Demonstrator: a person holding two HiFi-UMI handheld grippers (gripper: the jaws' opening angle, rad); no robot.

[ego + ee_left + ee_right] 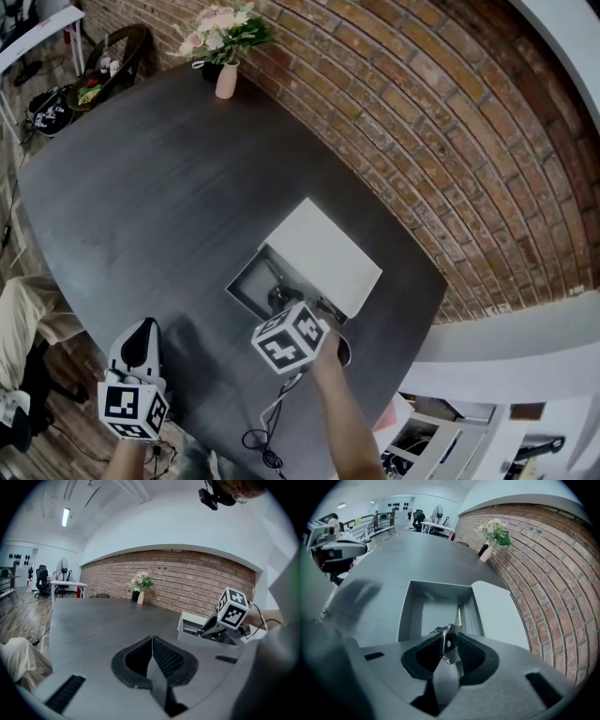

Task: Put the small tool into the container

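The container (246, 281) is a grey open box on the dark table, its white lid (323, 255) folded back beside it. My right gripper (284, 302) points steeply down into the box under its marker cube. In the right gripper view the small metal tool (450, 641) sits between the jaws of the right gripper (449, 644), which stand slightly apart and are not pressing on it; its thin end reaches into the container (410, 606). My left gripper (141, 330) rests near the table's front edge. Its jaws are shut and empty (152, 640).
A pink vase of flowers (225, 80) stands at the far end of the table by the brick wall (450, 141). A cable (267, 431) hangs off the near table edge under my right arm. Chairs and clutter (103, 66) sit beyond the far left corner.
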